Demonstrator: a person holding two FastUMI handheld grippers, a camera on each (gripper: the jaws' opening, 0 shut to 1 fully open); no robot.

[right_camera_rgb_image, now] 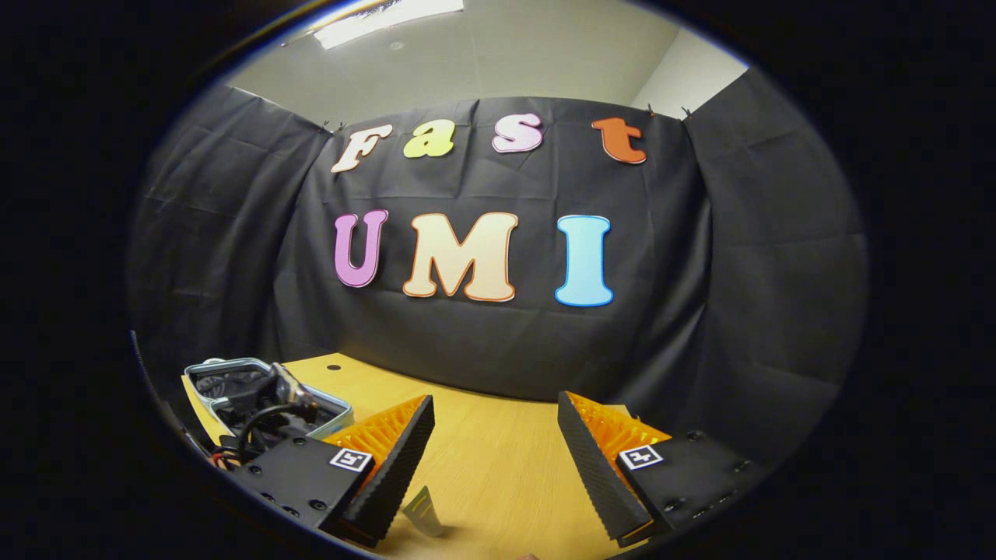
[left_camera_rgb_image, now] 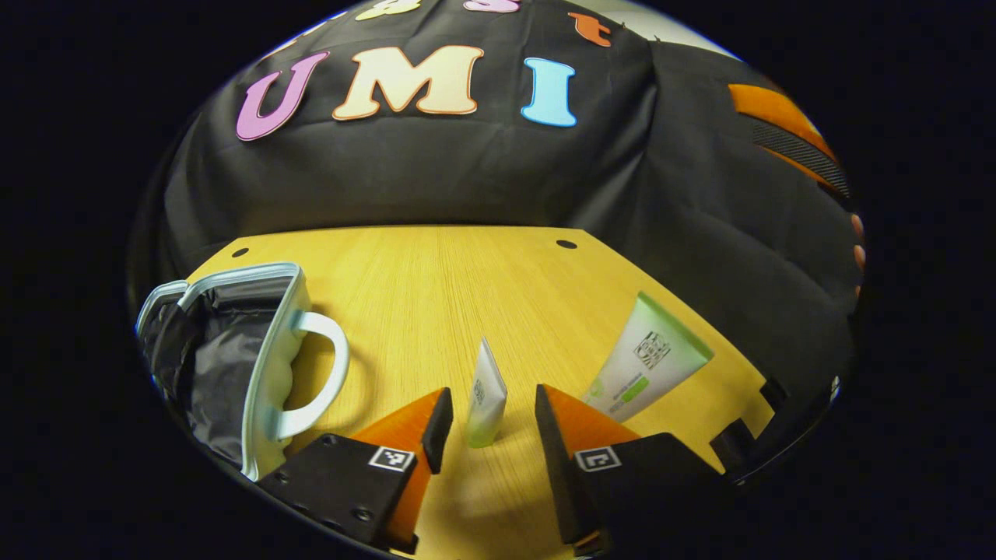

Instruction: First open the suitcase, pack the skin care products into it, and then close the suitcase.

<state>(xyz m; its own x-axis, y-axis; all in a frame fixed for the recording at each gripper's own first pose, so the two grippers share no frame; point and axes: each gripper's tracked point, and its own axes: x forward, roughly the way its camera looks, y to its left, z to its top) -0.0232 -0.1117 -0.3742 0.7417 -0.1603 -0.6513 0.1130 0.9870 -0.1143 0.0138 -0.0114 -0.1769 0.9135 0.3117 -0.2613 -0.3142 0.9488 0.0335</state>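
Note:
The suitcase (left_camera_rgb_image: 261,373) lies open at the left of the wooden table, pale-rimmed, with a dark lining and a white handle (left_camera_rgb_image: 323,373). A small white-green tube (left_camera_rgb_image: 487,393) stands upright between the fingers of my left gripper (left_camera_rgb_image: 490,420); the jaws are open and clear of it on both sides. A larger white-green tube (left_camera_rgb_image: 650,358) lies tilted to the right of it. In the right gripper view my right gripper (right_camera_rgb_image: 494,408) is open above the table with nothing between its fingers. The tip of a tube (right_camera_rgb_image: 420,509) shows near its left finger, and the open suitcase (right_camera_rgb_image: 204,367) sits at far left.
Black cloth walls close off the back and right of the table (left_camera_rgb_image: 467,280). A hand (left_camera_rgb_image: 856,241) and an orange-and-black device (left_camera_rgb_image: 786,132) show at the far right of the left gripper view. Dark hardware with cables (right_camera_rgb_image: 272,408) sits in front of the suitcase in the right gripper view.

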